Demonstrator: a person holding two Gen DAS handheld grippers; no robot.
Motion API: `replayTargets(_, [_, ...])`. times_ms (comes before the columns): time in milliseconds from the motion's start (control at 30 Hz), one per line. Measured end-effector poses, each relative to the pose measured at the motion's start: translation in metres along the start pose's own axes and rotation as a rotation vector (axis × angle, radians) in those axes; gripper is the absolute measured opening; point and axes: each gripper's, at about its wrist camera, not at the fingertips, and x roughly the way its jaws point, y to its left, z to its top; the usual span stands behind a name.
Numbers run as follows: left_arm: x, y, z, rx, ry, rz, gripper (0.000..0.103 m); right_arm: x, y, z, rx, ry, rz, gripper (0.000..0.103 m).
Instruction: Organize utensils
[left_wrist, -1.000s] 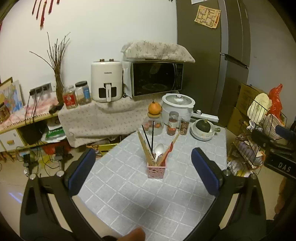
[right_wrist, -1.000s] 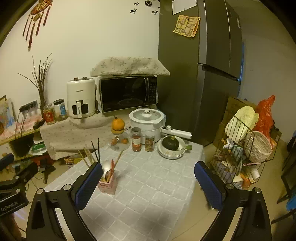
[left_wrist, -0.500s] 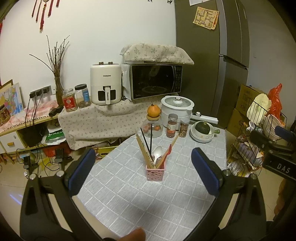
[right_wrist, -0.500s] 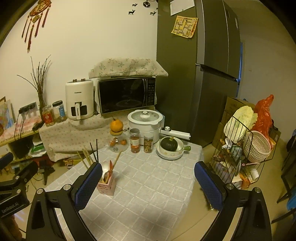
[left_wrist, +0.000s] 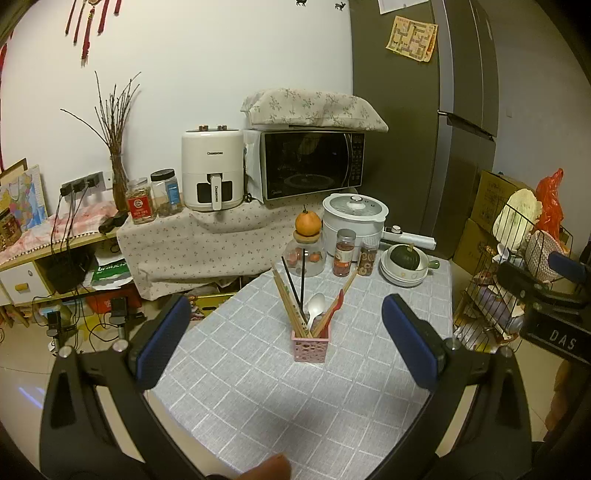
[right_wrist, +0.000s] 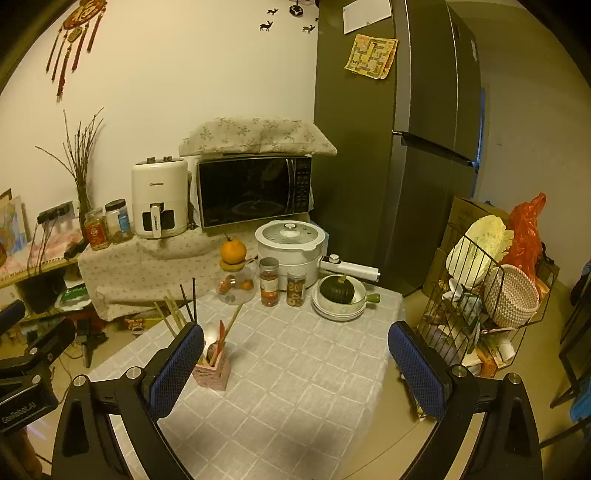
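On the grey checked table (left_wrist: 258, 387), both the left gripper (left_wrist: 286, 338) and right gripper (right_wrist: 295, 369) gape wide and empty, the pink utensil holder (left_wrist: 310, 345) of chopsticks (left_wrist: 290, 301) and spoon (left_wrist: 316, 306) standing ahead, untouched.

Not much you can actually read here. The white air fryer (left_wrist: 213, 170) has "CHANGHONG" across its front, and again running down its handle. In your left wrist view, the right gripper (left_wrist: 543, 295) shows "DAS" on its black body. In your right wrist view, the left gripper (right_wrist: 26, 369) reads "GenRobot.AI". The green bag (left_wrist: 110, 267) under the shelf has white lettering, too blurry to make out.
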Motion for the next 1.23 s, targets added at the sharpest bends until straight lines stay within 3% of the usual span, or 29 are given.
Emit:
replayTargets(700, [0.003,0.003,0.002,-0.007,-0.008,0.032,0.103,0.002,0.004,-0.003,-0.011,0.014,0.008,0.101])
replayTargets(1233, [0.018,0.002,-0.005,0.001,0.039,0.014,0.103,0.006,0.006,-0.003,-0.016,0.027,0.013,0.101])
